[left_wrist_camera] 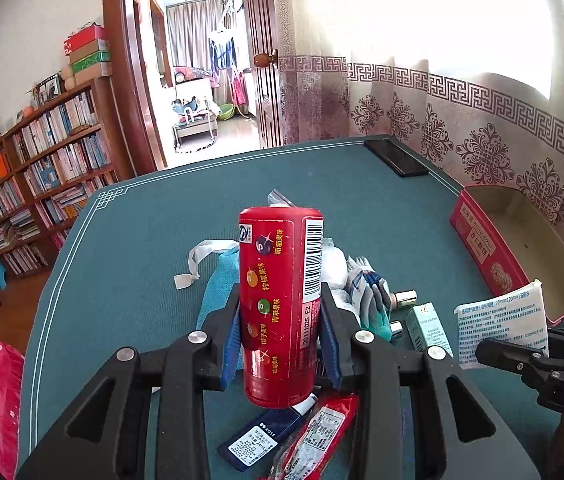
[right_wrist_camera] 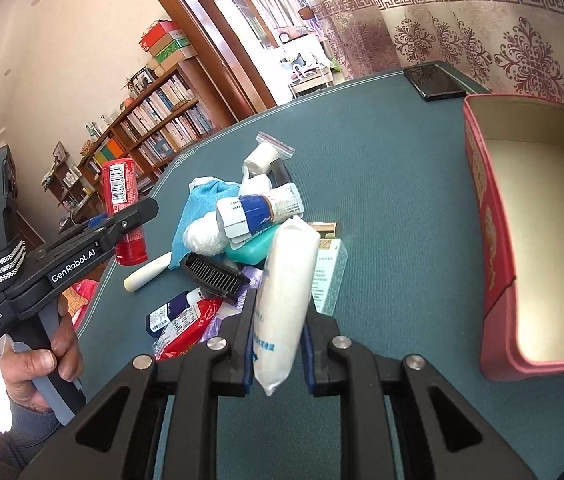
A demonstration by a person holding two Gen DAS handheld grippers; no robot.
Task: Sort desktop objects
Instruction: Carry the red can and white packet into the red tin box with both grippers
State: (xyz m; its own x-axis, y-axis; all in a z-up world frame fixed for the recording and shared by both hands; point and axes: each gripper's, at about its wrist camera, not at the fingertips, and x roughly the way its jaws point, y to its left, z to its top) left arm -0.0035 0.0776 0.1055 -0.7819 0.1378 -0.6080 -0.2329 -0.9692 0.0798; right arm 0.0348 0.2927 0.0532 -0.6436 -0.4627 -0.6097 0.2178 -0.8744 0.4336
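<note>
While both grippers were loaded, neither item had reached the box. The left gripper (left_wrist_camera: 280, 334) had its blue-padded fingers (left_wrist_camera: 231, 340) clamped on the flanks of a red canister (left_wrist_camera: 280, 300), which stood upright and lifted clear of the table (left_wrist_camera: 142, 240). The right gripper (right_wrist_camera: 278, 344) had its fingers (right_wrist_camera: 247, 354) closed on a white packet (right_wrist_camera: 282, 304), held roughly upright above the clutter.

Beneath and beyond the fingers lay the unsorted pile: a blue cloth (right_wrist_camera: 202, 204), a printed tube (right_wrist_camera: 260, 208), a green soap-like block (right_wrist_camera: 252, 248), a black comb (right_wrist_camera: 215, 276), a navy sachet (left_wrist_camera: 260, 436), a red wrapper (left_wrist_camera: 318, 432) and a small teal carton (left_wrist_camera: 430, 328). A black phone (left_wrist_camera: 396, 157) lay well apart at the far edge.

The red box (right_wrist_camera: 494, 248), standing open on the right, showed a bare interior in both views. Judged from this, sorting was at an early stage: two items were in hand, none deposited, and most of the pile remained.
</note>
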